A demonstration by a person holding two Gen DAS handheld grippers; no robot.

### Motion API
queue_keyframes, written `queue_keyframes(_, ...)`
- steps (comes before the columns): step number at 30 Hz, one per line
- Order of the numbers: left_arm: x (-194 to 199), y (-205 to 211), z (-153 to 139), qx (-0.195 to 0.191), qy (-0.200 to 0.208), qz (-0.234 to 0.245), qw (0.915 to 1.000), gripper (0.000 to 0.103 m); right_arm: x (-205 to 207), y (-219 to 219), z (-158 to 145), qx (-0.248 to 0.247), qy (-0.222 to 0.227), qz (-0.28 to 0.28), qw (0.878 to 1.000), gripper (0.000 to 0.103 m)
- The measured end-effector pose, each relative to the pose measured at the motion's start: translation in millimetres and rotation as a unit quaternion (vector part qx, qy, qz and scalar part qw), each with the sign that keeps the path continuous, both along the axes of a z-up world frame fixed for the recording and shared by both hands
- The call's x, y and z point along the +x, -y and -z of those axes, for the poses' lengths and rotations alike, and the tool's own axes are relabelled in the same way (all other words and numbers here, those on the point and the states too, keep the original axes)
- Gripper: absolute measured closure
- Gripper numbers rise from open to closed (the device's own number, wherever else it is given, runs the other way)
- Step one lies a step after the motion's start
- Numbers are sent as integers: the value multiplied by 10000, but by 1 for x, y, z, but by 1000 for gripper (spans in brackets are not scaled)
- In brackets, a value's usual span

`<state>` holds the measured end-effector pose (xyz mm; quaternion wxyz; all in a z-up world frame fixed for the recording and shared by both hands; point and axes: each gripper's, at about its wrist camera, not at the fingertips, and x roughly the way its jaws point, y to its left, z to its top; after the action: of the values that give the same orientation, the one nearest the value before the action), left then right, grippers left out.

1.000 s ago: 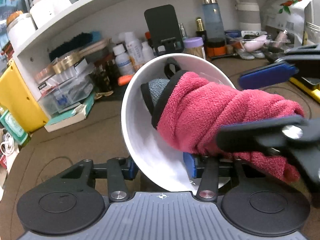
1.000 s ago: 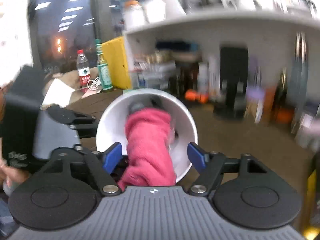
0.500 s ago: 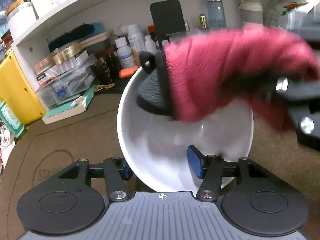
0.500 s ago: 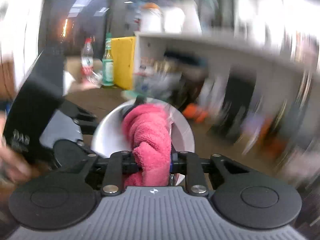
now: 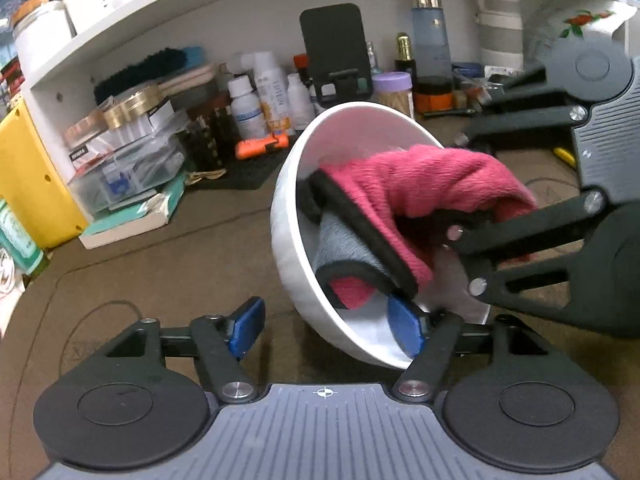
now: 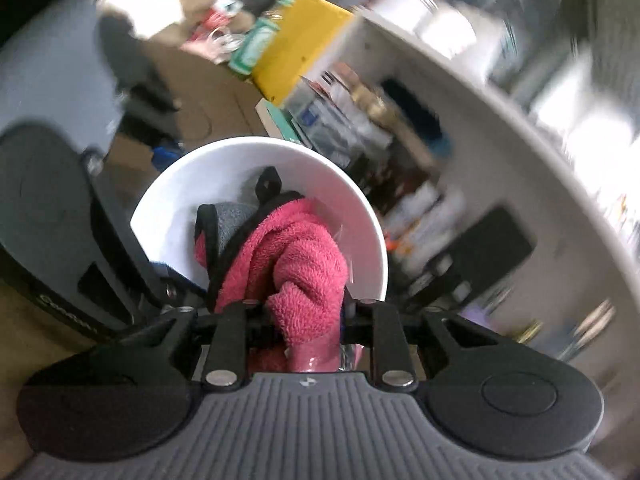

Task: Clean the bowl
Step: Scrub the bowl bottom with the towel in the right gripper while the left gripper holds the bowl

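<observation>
Left gripper (image 5: pixel 328 326) pinches the bowl's (image 5: pixel 292 248) near rim, tipping its opening rightward, so the right gripper (image 6: pixel 306 312), clamped on the pink cloth (image 6: pixel 296 264), pokes straight inside.

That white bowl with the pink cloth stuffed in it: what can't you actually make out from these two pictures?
- Whether the round white ceramic bowl is clean: in both views the fluffy pink cloth with black trim covers much of its inside.
- The left claw grip: its right finger reaches inside the rim, the left pad stands apart.
- The right claw pads: right wrist view, buried in cloth.
- Shelf clutter: right wrist view, smeared by motion blur.
</observation>
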<state>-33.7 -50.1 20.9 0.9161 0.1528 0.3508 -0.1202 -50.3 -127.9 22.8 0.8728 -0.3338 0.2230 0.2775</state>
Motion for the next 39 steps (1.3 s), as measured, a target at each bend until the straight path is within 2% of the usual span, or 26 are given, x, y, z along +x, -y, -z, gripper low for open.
queue_keyframes(2,-1,1,1,23,39,-54,10000,25,11,15,-4,671,-656,189,9954,79)
queue_keyframes(5,-2,1,1,52,67,-170,9998,17,20,37,-3,1507,-1350,394,9785,79)
queue_keyframes(7,-1,-1,1,65,74,-280,9996,8,25,52,-1,2123,-1792,545,9591,79)
queue_keyframes(10,0,-2,3,-10,82,-441,9990,3,31,70,7,2975,-2274,708,9246,79)
queue_keyframes(12,-1,-1,5,-83,99,-530,9985,3,35,77,13,3403,-2437,779,9048,79)
queue_keyframes(14,0,1,6,-176,132,-537,9983,6,33,87,21,3898,-2427,856,8842,79)
queue_keyframes(15,1,0,6,-265,101,-495,9984,16,30,89,21,3971,-2323,877,8835,79)
queue_keyframes(16,1,-1,5,-359,55,-441,9984,32,27,89,19,3979,-2186,892,8865,79)
queue_keyframes(18,2,-3,1,-623,-137,-233,9977,52,14,91,5,3879,-1755,847,9008,80)
queue_keyframes(21,1,-5,-2,-662,-151,-148,9976,65,-7,97,-22,3716,-1126,690,9190,80)
queue_keyframes(22,1,-7,-3,-728,-200,-155,9970,68,-15,96,-33,3505,-741,653,9313,80)
queue_keyframes(24,0,-14,-4,-903,-344,-131,9952,69,-36,89,-55,2859,178,548,9565,80)
queue_keyframes(27,-5,-24,-7,-1019,-539,-74,9933,74,-61,60,-53,1571,1128,69,9811,80)
queue_keyframes(29,-12,-22,-10,-732,-460,-29,9962,73,-72,35,-36,579,1588,-267,9852,80)
queue_keyframes(31,-20,-14,-11,-269,-289,76,9992,72,-75,19,-18,-21,1758,-532,9830,80)
queue_keyframes(34,-22,-8,-11,-17,-218,190,9996,68,-66,-8,19,-1059,2191,-732,9672,80)
queue_keyframes(35,-20,-8,-10,-28,-213,187,9996,68,-60,-13,27,-1260,2268,-714,9631,80)
queue_keyframes(36,-19,-9,-10,-41,-202,193,9996,67,-54,-15,31,-1276,2184,-678,9651,80)
queue_keyframes(39,-16,-7,-9,-63,-200,258,9994,63,-41,-15,32,-1033,1746,-549,9777,78)
